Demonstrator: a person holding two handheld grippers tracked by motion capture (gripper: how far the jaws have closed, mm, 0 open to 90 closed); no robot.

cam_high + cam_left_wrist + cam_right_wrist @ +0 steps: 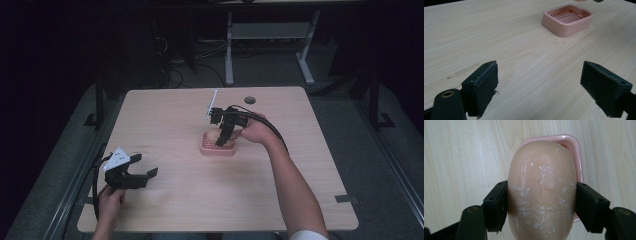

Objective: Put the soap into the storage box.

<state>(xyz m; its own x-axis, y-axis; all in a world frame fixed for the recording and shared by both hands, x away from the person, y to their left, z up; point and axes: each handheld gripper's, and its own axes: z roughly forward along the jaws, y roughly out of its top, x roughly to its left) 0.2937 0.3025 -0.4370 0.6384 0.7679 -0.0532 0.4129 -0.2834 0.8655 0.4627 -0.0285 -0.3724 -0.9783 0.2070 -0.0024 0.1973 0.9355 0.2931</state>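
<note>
A pink soap dish (216, 148) with a slotted grid floor sits near the middle of the table; it also appears at the top of the left gripper view (567, 19). My right gripper (223, 137) points down over the dish, shut on an oval tan soap bar (541, 187) streaked with white. The bar hangs above the dish and hides most of it, leaving the dish rim (575, 147) showing behind. My left gripper (141, 172) rests low at the table's front left, open, nothing between its pads (482, 87).
The light wooden table (165, 120) has a round cable hole (249, 100) at its far edge. A thin white stick-like object (210, 104) lies beyond the dish. Desk legs and cables stand on the dark floor behind.
</note>
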